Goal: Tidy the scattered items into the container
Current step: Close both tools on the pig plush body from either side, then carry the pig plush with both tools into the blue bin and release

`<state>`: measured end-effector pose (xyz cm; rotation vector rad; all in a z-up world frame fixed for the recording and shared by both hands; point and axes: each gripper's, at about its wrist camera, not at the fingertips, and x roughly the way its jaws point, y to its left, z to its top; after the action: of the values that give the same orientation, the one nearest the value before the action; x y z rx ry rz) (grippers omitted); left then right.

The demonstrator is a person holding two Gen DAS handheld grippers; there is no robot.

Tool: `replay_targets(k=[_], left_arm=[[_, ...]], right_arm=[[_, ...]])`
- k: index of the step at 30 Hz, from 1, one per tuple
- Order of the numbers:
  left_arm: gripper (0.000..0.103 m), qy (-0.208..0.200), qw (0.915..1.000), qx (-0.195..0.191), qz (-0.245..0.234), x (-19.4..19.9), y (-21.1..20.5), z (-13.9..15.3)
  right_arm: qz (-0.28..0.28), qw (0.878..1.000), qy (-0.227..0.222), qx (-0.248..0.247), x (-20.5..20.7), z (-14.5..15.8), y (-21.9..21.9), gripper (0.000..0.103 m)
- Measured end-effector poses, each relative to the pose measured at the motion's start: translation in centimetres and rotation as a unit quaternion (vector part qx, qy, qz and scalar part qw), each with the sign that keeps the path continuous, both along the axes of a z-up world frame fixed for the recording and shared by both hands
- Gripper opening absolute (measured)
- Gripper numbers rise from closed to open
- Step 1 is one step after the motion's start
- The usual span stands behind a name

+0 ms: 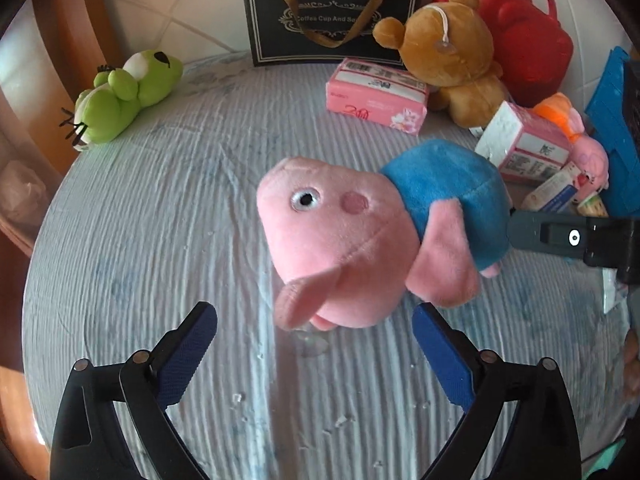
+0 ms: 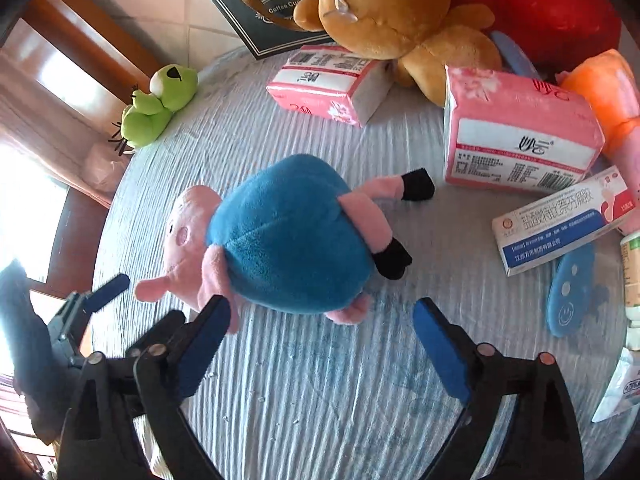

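A pink pig plush in a blue shirt (image 1: 360,240) lies on the grey-white ribbed cloth in the middle of the table; it also shows in the right wrist view (image 2: 288,236). My left gripper (image 1: 316,344) is open, just short of the pig's head. My right gripper (image 2: 320,340) is open, just behind the pig's blue body; its finger (image 1: 560,236) shows at the pig's back in the left wrist view. A black gift bag (image 1: 332,16) stands at the back.
A green frog plush (image 1: 124,96) lies at the far left edge. A brown bear (image 1: 448,56), red handbag (image 1: 520,32), two pink tissue packs (image 2: 332,80) (image 2: 520,144), a medicine box (image 2: 560,224), a blue comb (image 2: 568,292) and an orange-pink plush (image 2: 612,92) crowd the right.
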<state>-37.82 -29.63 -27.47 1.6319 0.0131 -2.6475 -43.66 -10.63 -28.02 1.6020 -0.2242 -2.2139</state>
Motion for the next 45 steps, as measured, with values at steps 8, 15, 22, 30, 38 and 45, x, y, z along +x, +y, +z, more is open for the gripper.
replay_targets(k=[8,15,22,30,38,45], left_arm=[[0.099,-0.014,0.9998,0.014,-0.003,-3.9,0.6,-3.5],[0.077,0.010,0.9998,-0.003,-0.014,-4.3,1.4,-3.8],[0.074,0.050,0.9985,-0.013,-0.018,-2.9,1.9,0.1],[0.074,0.136,0.9891,-0.016,-0.054,0.2,4.9,8.6],[0.074,0.238,0.9616,0.015,-0.135,4.2,13.3,18.1],[0.074,0.294,0.9271,0.054,-0.227,7.5,25.5,25.2]], right_arm=[[0.009,1.000,-0.018,0.002,-3.6,-3.6,-1.9,0.103],[0.031,0.999,-0.006,-0.035,-4.4,-3.7,-2.2,0.088],[0.035,0.997,0.030,-0.056,-3.0,-1.1,-1.5,0.084],[0.010,0.990,0.120,-0.076,1.7,7.0,1.6,0.084],[-0.060,0.969,0.236,-0.044,10.3,17.3,8.7,0.084],[-0.159,0.935,0.318,0.002,18.8,25.0,18.4,0.084]])
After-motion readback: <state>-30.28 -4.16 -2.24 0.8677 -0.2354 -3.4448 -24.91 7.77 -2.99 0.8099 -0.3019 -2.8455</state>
